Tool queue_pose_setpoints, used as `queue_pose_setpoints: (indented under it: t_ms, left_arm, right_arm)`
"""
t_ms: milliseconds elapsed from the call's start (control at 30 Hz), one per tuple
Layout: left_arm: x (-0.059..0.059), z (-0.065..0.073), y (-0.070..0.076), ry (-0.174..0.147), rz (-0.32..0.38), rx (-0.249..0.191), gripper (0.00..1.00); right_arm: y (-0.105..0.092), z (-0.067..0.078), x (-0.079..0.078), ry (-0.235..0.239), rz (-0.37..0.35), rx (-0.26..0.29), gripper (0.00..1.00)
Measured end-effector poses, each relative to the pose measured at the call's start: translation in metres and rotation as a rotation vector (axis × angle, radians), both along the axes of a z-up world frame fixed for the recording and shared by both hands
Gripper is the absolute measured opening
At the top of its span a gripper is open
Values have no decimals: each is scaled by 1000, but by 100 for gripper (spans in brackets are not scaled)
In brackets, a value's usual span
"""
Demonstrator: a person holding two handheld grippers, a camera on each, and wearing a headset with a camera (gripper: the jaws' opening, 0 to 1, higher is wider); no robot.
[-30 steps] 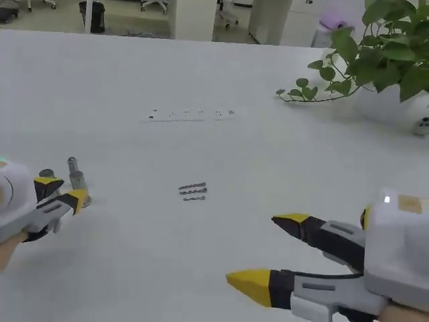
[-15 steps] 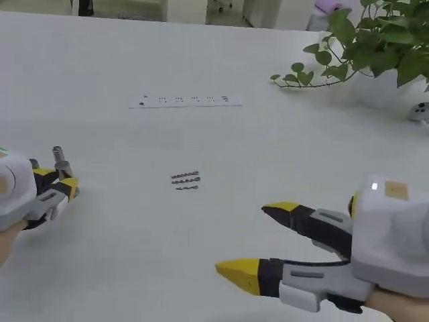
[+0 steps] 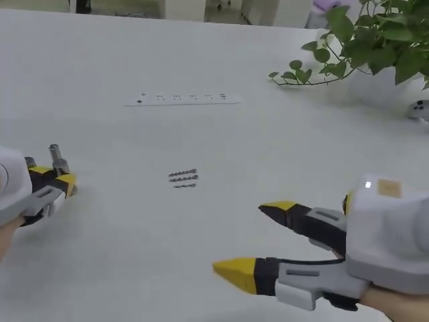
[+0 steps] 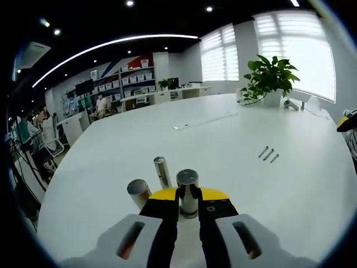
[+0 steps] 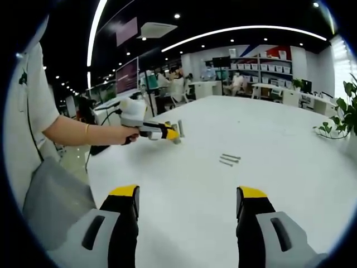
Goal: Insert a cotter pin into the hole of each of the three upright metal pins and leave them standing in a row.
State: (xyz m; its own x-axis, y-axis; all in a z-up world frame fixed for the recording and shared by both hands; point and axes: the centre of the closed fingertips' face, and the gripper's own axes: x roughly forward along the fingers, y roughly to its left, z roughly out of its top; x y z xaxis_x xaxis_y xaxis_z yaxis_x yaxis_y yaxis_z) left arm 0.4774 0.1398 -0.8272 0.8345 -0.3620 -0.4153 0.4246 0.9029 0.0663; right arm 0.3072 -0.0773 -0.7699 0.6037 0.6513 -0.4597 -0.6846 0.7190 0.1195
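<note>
Three upright metal pins stand at the table's left. My left gripper (image 4: 188,202) is shut on the nearest metal pin (image 4: 188,188); the second pin (image 4: 162,170) and the third pin (image 4: 138,192) stand free just beyond and to its left. In the head view the left gripper (image 3: 57,178) sits at the left edge with a free pin (image 3: 56,154) behind it. Three cotter pins (image 3: 183,178) lie side by side mid-table, also seen as cotter pins (image 4: 268,153) and cotter pins (image 5: 230,159). My right gripper (image 3: 255,238) hovers open and holds nothing, well short of them; right gripper (image 5: 188,195).
A white power strip (image 3: 182,99) lies flat farther back. A leafy plant (image 3: 375,40) in a white pot stands at the back right, with a small white device (image 3: 419,109) beside it. Bare tabletop (image 3: 201,235) lies between the two grippers.
The left gripper's jaws have drawn together onto a metal pin. The right gripper has hardly moved; the head camera has shifted slightly.
</note>
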Motion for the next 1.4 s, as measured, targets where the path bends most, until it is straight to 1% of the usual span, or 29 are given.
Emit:
queue_pose_setpoints:
  t_ms: [100, 167, 233, 400, 600, 767, 867, 967, 1100, 1233, 1300, 1400]
  left_arm:
    - [-2, 0, -3, 4, -9, 3, 11]
    - [-5, 0, -5, 8, -14, 4, 11]
    - [-9, 0, -9, 17, -22, -1, 11]
    - [-18, 2, -17, 22, -41, -6, 10]
    - [-33, 6, -36, 29, -69, -29, 10]
    - [-45, 4, -50, 46, -83, -44, 10]
    - [-52, 2, -59, 53, -100, -45, 10]
    - [-57, 1, -67, 65, -97, -62, 10]
    - [-62, 1, -79, 66, -94, -75, 10]
    - [-68, -2, -91, 72, -115, -65, 11]
    - [-72, -4, -95, 77, -121, -67, 11]
    - [-74, -5, -100, 76, -128, -66, 11]
  right_arm:
    - [0, -1, -1, 2, 3, -10, 72]
    - [0, -1, -2, 5, 3, -6, 72]
    - [-1, -1, -3, 7, 3, -4, 72]
    - [-1, 0, -4, 5, 5, -3, 72]
    - [-1, 1, -7, 1, 11, -4, 72]
    - [-1, 1, -9, 0, 16, -4, 72]
    - [-1, 1, -11, 0, 19, -5, 72]
    - [-1, 1, -13, 0, 22, -1, 72]
    - [-1, -1, -16, 9, 27, -7, 72]
    - [-2, -1, -19, 9, 32, -7, 72]
    - [-3, -1, -20, 8, 34, -10, 72]
    - [-5, 0, -22, 8, 32, -9, 72]
